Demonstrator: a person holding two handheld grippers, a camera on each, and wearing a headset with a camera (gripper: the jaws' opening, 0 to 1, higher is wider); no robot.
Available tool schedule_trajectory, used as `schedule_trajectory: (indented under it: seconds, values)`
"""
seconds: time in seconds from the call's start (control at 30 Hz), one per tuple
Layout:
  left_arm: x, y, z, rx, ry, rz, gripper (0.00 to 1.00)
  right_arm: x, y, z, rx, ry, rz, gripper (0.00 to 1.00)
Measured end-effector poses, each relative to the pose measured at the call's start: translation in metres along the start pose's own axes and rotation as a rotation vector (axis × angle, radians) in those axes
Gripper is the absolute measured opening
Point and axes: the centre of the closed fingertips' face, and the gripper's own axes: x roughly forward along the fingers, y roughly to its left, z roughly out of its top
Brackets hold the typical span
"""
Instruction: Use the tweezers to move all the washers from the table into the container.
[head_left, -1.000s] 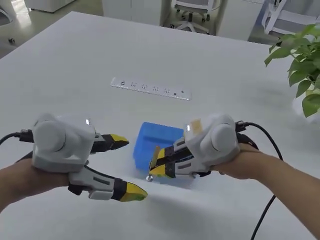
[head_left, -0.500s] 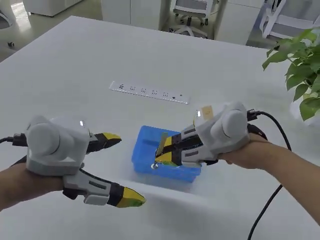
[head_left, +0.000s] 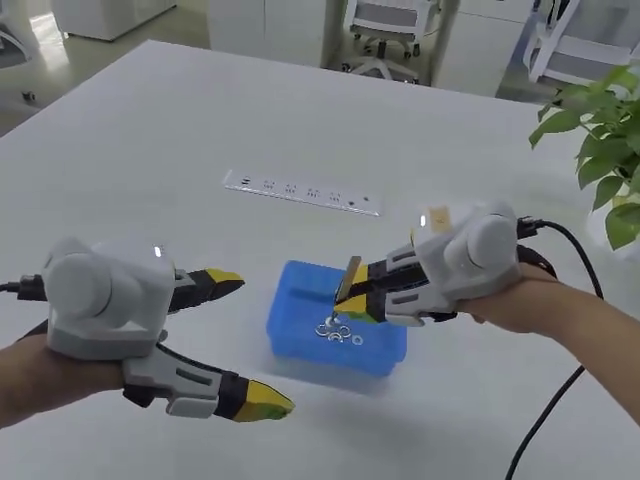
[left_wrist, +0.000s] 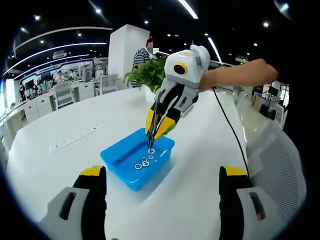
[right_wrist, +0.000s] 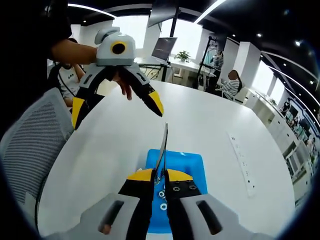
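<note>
Small silver metal washers (head_left: 341, 334) lie in a loose cluster on the floor of the shallow blue plastic container (head_left: 296, 298), toward its near wall. Every washer we can make out is inside that container, so we judge the task to be at or near its last drop.

We hold the slim metal tweezers (head_left: 344, 291) in the right gripper (head_left: 352, 301), whose fingers are pressed together on the tweezers' upper part. That squeeze is what closes the tweezer tips. The tweezers slant down from above the container's right side, and their tips reach the washer cluster. They are steep enough to clear the container's rim. We cannot tell whether a washer is pinched between the tips or whether they merely rest among the pile; the tips are too small in all views.

The left gripper (head_left: 252, 342) hangs off the container's left side, well apart from it, with its fingers spread wide and holding nothing. We judge it is parked there to leave the right gripper a free path, while staying close enough to steady the container if it slides.

The container sits on the white tabletop (head_left: 150, 130), and a white power strip (head_left: 300, 189) lies beyond its far side. If a washer is held, easing the squeeze should let it fall.
</note>
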Motion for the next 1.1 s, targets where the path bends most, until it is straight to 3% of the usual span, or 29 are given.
schedule_trajectory:
  seconds: [0.53, 1.1]
  values:
    - [0.002, 0.005, 0.003, 0.000, -0.006, -0.001, 0.99, 0.008, -0.008, -0.032, 0.032, 0.042, -0.003, 0.09]
    - [0.020, 0.015, 0.013, 0.026, -0.005, -0.025, 0.94, 0.020, -0.003, -0.058, 0.066, 0.077, 0.040, 0.09]
